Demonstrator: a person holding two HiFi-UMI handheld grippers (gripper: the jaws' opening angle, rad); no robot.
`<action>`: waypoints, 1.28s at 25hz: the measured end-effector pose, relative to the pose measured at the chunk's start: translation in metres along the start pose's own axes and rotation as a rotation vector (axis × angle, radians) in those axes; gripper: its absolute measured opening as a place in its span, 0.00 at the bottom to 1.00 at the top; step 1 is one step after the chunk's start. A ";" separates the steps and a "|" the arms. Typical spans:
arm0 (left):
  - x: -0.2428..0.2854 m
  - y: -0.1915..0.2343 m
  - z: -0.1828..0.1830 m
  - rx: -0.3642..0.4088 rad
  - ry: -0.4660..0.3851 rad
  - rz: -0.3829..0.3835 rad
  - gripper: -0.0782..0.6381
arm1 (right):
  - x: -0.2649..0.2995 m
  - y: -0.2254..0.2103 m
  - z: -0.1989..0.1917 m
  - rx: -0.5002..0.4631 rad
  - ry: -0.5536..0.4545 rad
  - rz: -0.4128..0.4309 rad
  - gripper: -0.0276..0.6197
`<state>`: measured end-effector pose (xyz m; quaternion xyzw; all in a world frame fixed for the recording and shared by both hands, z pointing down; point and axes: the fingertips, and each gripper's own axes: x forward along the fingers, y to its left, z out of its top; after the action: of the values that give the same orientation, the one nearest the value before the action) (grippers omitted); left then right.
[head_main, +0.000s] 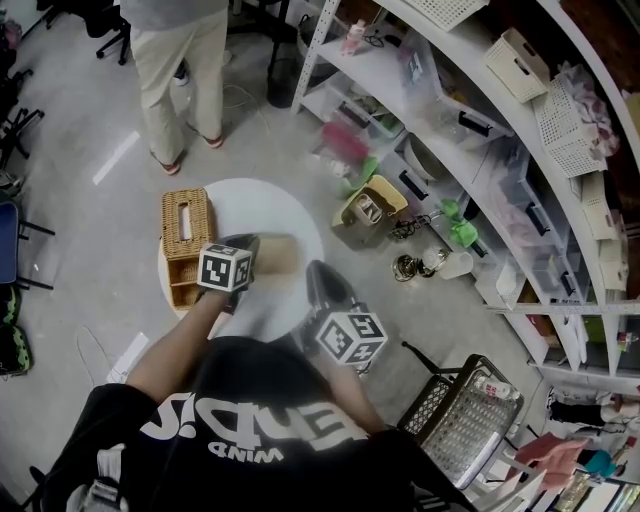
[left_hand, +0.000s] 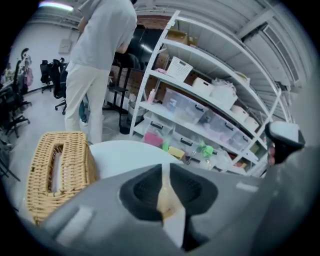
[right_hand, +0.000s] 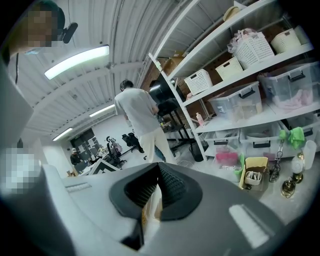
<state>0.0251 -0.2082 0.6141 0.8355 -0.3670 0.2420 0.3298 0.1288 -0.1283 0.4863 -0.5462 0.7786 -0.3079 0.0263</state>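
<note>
Tabletop (head_main: 268, 212), tan piece (head_main: 279, 256) in left claw (left_hand: 165, 186)

A storeroom-cum-lab workspace: a tall white shelving rack (right_hand: 173, 97) lines one wall, its tiers stacked with clear plastic bins (right_hand: 240, 102) and white baskets (right_hand: 252, 47). More tubs and loose oddments (a yellow caddy among them) spill onto the bare grey floor (head_main: 80, 120) at the rack's foot. Just out from the rack stands a small round white table (head_main: 285, 215). Beyond it, away from the rack, a person (head_main: 182, 60) stands near black office chairs (left_hand: 59, 80), under fluorescent strip lights (right_hand: 76, 61) on a corrugated ceiling.
</note>
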 end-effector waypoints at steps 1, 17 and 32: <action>-0.004 -0.002 0.003 0.005 -0.010 0.000 0.18 | -0.002 0.002 0.000 -0.002 -0.002 0.000 0.04; -0.135 -0.018 0.090 0.111 -0.336 -0.009 0.18 | -0.015 0.034 -0.003 -0.043 -0.042 -0.013 0.04; -0.254 -0.013 0.068 0.178 -0.525 -0.052 0.18 | -0.044 0.091 -0.007 -0.131 -0.133 -0.129 0.04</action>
<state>-0.1101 -0.1362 0.3993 0.9043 -0.3958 0.0401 0.1550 0.0676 -0.0676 0.4332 -0.6149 0.7569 -0.2205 0.0220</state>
